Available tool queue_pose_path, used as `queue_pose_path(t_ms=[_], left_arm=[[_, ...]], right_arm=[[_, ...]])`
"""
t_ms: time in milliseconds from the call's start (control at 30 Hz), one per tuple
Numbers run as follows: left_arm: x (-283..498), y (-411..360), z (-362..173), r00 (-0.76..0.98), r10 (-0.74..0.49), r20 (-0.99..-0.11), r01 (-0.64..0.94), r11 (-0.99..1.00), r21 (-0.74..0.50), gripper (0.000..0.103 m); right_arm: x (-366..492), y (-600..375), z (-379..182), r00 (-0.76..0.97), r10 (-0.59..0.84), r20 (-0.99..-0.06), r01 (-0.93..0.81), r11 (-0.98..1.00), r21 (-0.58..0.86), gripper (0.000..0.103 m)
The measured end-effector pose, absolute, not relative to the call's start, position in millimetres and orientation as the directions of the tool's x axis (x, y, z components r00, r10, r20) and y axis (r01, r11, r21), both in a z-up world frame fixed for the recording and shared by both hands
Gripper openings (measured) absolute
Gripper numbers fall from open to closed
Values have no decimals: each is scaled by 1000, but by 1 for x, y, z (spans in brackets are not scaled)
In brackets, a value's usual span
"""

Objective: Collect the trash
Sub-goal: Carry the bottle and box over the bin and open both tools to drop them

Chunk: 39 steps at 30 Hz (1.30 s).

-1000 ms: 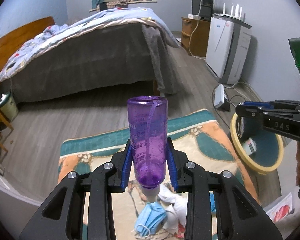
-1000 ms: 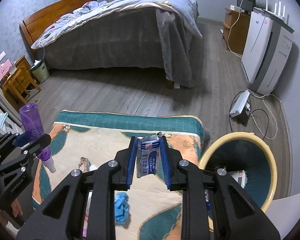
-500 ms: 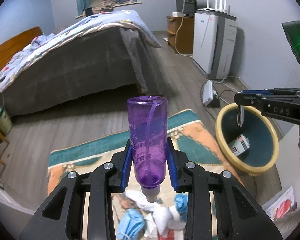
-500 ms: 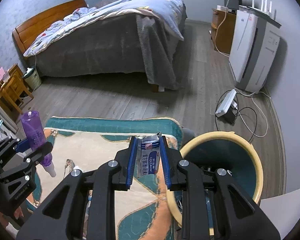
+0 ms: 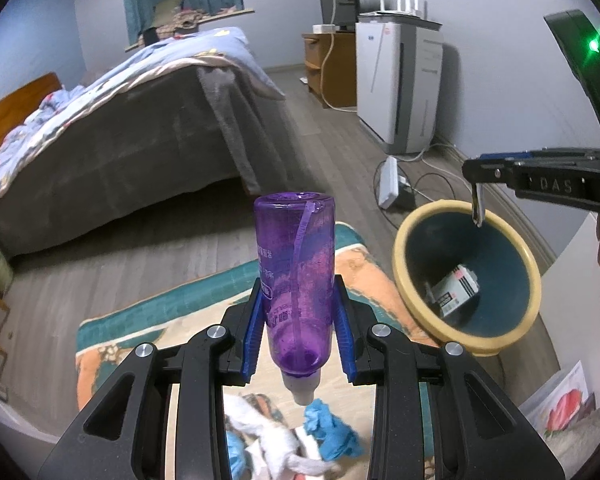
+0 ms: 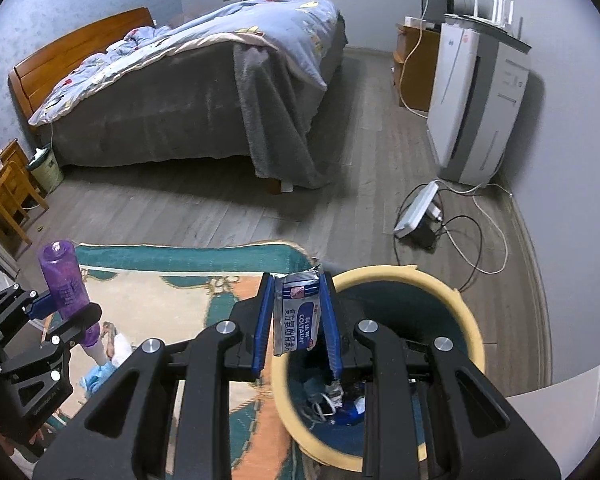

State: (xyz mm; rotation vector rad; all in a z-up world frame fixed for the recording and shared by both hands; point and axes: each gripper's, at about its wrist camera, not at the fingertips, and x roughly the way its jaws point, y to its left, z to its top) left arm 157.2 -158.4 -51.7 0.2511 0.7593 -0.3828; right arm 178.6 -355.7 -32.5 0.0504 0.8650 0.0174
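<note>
My left gripper (image 5: 298, 316) is shut on a purple plastic bottle (image 5: 296, 280), held upside down above the patterned rug (image 5: 148, 320). The bottle also shows in the right wrist view (image 6: 62, 280). My right gripper (image 6: 298, 316) is shut on a small white and blue medicine packet (image 6: 297, 314), held over the near rim of the yellow-rimmed trash bin (image 6: 468, 320). The bin (image 5: 404, 264) holds a small box (image 5: 458, 290) and other trash. Blue masks (image 5: 330, 428) and white tissue (image 5: 268, 436) lie on the rug below the bottle.
A bed (image 6: 188, 92) with a grey cover stands across the wooden floor. A white air purifier (image 6: 476, 108) stands by the right wall, with a power strip (image 6: 416, 210) and cables beside the bin. A wooden stool (image 6: 4, 188) is at the left.
Both grippers have moved right toward the bin. The packet has gone from above the rug to above the bin's rim. The bottle stays gripped.
</note>
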Motion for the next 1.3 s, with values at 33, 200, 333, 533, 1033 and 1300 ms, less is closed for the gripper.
queue_pose_path(t_ms=[33, 200, 333, 533, 1033, 1300], left_arm=[[157, -160, -52, 660, -248, -709, 428, 900, 84, 33], [153, -176, -55, 649, -262, -714, 459, 884, 93, 33], [148, -188, -55, 647, -289, -706, 486, 869, 90, 33], [139, -206, -58, 627, -331, -705, 521, 851, 65, 33], [129, -291, -70, 556, -431, -711, 642, 766, 38, 33], [136, -331, -101, 485, -436, -758, 702, 711, 40, 33]], right_arm=[[178, -359, -33, 649, 33, -760, 10, 999, 52, 23], [177, -373, -35, 649, 15, -760, 34, 998, 49, 23], [178, -386, -38, 646, -4, -764, 62, 997, 47, 23], [181, -411, -40, 643, -29, -765, 122, 990, 65, 23], [178, -486, -60, 605, -32, -796, 265, 950, 163, 23], [178, -510, -92, 531, -20, -847, 329, 926, 185, 23]])
